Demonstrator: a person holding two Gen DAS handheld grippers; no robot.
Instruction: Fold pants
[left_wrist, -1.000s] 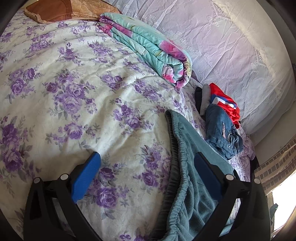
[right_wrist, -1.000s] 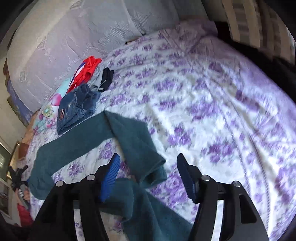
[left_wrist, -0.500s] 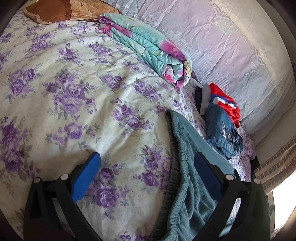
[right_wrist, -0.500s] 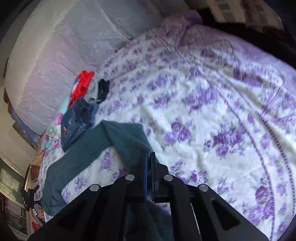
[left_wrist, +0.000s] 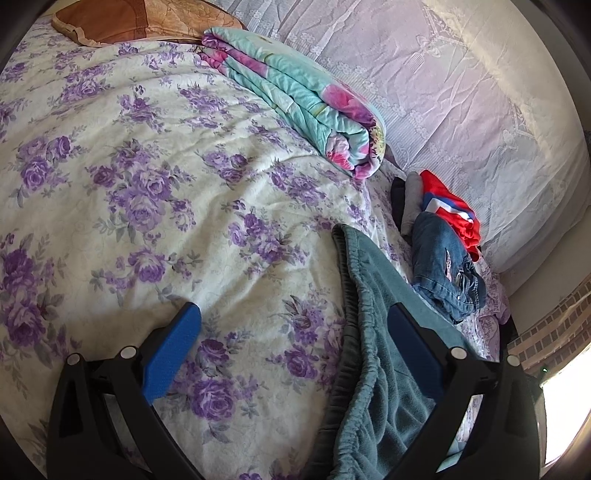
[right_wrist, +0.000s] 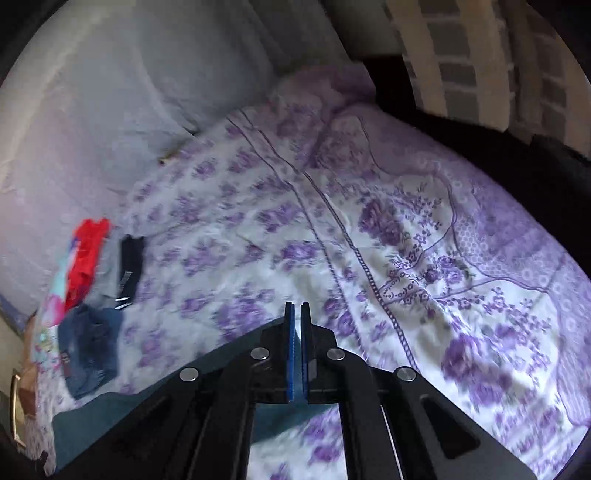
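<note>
Teal fleece pants (left_wrist: 373, 354) lie on the floral bedspread (left_wrist: 155, 206), with the elastic waistband running between the open fingers of my left gripper (left_wrist: 295, 339), nearer the right finger. In the right wrist view my right gripper (right_wrist: 296, 314) is shut, its blue pads pressed together. A strip of the teal pants (right_wrist: 96, 424) shows below and left of it. Whether cloth is pinched between the pads is hidden by the jaws.
A folded turquoise and pink quilt (left_wrist: 303, 99) lies at the bed's far side. A pile of jeans (left_wrist: 443, 266), a red garment (left_wrist: 450, 206) and dark clothes sits by the lilac headboard (left_wrist: 461, 92). A brown pillow (left_wrist: 122, 18) lies at the top left.
My right gripper closed on the pant leg's end and swung up and right, so the view now shows mostly bedspread. The left gripper has not moved.
</note>
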